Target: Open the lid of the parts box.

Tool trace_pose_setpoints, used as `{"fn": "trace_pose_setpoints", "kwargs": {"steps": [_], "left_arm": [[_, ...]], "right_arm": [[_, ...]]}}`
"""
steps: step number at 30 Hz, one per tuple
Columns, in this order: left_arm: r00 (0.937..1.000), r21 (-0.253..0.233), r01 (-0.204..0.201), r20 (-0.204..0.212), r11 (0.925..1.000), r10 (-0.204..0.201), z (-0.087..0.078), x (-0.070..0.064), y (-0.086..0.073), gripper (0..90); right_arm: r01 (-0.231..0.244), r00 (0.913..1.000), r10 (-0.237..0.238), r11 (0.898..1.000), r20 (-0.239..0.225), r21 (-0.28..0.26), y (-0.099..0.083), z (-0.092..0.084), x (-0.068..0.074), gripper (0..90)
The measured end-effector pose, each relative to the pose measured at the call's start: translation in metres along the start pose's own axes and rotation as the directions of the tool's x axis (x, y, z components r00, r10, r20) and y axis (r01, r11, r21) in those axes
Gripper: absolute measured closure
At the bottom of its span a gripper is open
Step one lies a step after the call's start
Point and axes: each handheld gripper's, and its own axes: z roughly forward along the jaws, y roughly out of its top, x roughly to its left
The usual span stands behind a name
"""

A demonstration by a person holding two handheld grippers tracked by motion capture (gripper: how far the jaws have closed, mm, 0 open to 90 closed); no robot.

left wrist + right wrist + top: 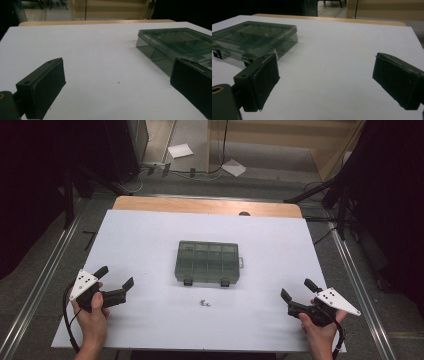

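The closed compartment box is seen mid-desk, small screws just before it. Left hand-held gripper and right hand-held gripper are held spread (nothing between), flanking it, apparently for approach.

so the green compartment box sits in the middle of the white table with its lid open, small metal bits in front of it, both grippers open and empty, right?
Not quite: the lid is closed, not open. The high view shows the green compartment box lying flat with its two latches at the near edge. The rest holds: it sits mid white table, the small metal bits lie in front of it, and the left gripper and right gripper are open and empty.
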Motion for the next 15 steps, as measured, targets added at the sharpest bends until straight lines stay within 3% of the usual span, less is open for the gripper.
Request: {"fn": "trace_pose_setpoints", "kwargs": {"steps": [4, 7, 9, 15], "left_arm": [[0.9998, 0.001, -0.008, 0.021, 1.0, 0.008, 0.001, -0.008, 0.002, 0.0], [0.9989, -0.006, 0.025, 0.04, 0.9997, -0.024, 0.004, -0.015, 0.005, 0.0], [0.9983, -0.006, 0.026, 0.052, 0.9997, -0.025, 0.006, -0.02, 0.009, 0.0], [0.9975, 0.031, -0.008, 0.071, 0.9995, 0.006, 0.016, -0.034, 0.015, 0.0]], "right_arm": [[0.008, 0.9999, -0.008, 1.0, -0.007, -0.012, 0.004, 0.0, 0.002, 7.2], [-0.002, 0.9998, 0.002, 1.0, -0.021, -0.007, 0.007, -0.001, 0.006, 7.3], [0.007, 0.9996, -0.008, 1.0, -0.026, -0.009, 0.009, -0.001, 0.008, 8.0], [0.033, 0.9987, -0.033, 0.999, -0.039, -0.01, 0.017, 0.0, 0.021, 14.2]]}}
